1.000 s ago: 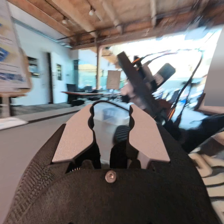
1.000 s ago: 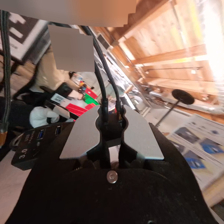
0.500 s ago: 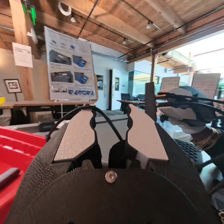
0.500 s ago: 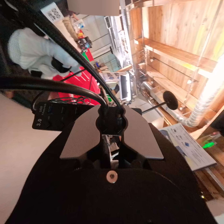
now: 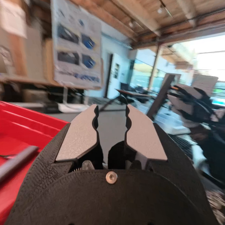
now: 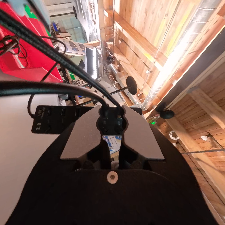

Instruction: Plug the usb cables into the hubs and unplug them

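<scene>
My right gripper clamps the black multi-port USB hub, two black cables plugged between its fingers; my left gripper gapes empty.

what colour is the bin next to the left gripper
Red. The bin shows best in the left wrist view, just left of the open left gripper.

Black hub held tilted, two black cables plugged in.
</scene>
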The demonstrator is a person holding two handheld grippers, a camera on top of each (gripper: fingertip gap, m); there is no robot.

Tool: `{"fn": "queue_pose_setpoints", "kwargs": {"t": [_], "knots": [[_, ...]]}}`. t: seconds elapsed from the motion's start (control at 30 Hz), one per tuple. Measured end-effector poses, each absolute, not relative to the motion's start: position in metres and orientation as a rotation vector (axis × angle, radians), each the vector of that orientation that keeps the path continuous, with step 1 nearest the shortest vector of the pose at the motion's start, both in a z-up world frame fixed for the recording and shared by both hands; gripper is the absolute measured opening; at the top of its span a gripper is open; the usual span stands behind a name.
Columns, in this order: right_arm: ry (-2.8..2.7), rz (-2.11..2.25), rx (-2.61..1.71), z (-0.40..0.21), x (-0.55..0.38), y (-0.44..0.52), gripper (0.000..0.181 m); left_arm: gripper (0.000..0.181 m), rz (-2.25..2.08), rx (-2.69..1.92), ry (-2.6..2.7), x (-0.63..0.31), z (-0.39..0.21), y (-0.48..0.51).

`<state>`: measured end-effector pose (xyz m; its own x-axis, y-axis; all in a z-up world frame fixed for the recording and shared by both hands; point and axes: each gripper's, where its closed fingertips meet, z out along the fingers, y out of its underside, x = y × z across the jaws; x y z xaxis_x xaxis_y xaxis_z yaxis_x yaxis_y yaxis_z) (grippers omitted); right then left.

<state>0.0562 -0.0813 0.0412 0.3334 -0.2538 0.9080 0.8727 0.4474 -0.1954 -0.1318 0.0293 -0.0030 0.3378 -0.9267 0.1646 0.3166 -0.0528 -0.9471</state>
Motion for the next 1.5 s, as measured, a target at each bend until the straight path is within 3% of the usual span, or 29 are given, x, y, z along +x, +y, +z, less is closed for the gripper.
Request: {"fn": "queue_pose_setpoints", "kwargs": {"t": [0.2, 0.4, 0.53, 0.6, 0.63, 0.73, 0.93, 1.1, 1.13, 1.23, 1.3, 1.4, 1.5], "knots": [[-1.052, -0.81, -0.759, 0.027, 0.033, -0.079, 0.029, 0.049, -0.875, -0.61, 0.598, -0.144, 0.054, -0.041], [-1.163, -0.627, -0.699, 0.016, -0.015, -0.091, 0.029, 0.068, -1.097, -0.834, 1.141, -0.034, -0.015, -0.081], [-1.226, -0.532, -0.679, 0.009, -0.04, -0.097, 0.03, 0.063, -1.089, -0.931, 1.343, -0.01, -0.042, -0.087], [-1.252, -0.479, -0.684, 0.006, -0.049, -0.101, 0.029, 0.055, -1.096, -0.981, 1.436, -0.001, -0.059, -0.089], [-1.264, -0.463, -0.691, 0.004, -0.052, -0.101, 0.03, 0.042, -1.193, -0.942, 1.48, 0.001, -0.061, -0.1], [-1.288, -0.426, -0.705, -0.002, -0.056, -0.1, 0.03, 0.034, -1.444, -0.93, 1.445, 0.0, -0.061, -0.107], [-1.136, -0.095, -1.232, -0.02, -0.01, -0.068, 0.032, 0.026, -1.063, -1.044, 1.101, -0.014, -0.051, -0.048], [-0.524, 0.655, -1.659, -0.005, 0.027, -0.053, 0.068, 0.026, -0.753, -1.049, 1.059, -0.018, -0.056, -0.034], [-0.491, 0.78, -1.664, 0.001, 0.022, -0.058, 0.084, 0.026, -0.715, -1.057, 1.07, -0.017, -0.058, -0.033], [-0.541, 0.799, -1.759, 0.002, 0.003, -0.073, 0.109, 0.026, -0.647, -1.084, 1.081, -0.015, -0.064, -0.029], [-0.617, 0.586, -1.835, -0.006, -0.003, -0.077, 0.101, 0.026, -0.633, -1.095, 1.081, -0.014, -0.065, -0.027], [-0.699, 0.407, -1.879, -0.014, -0.016, -0.084, 0.056, 0.026, -0.613, -1.085, 1.092, -0.014, -0.066, -0.028], [-0.706, 0.361, -1.931, -0.025, -0.025, -0.08, 0.036, 0.026, -0.586, -1.066, 1.105, -0.013, -0.067, -0.031]]}}
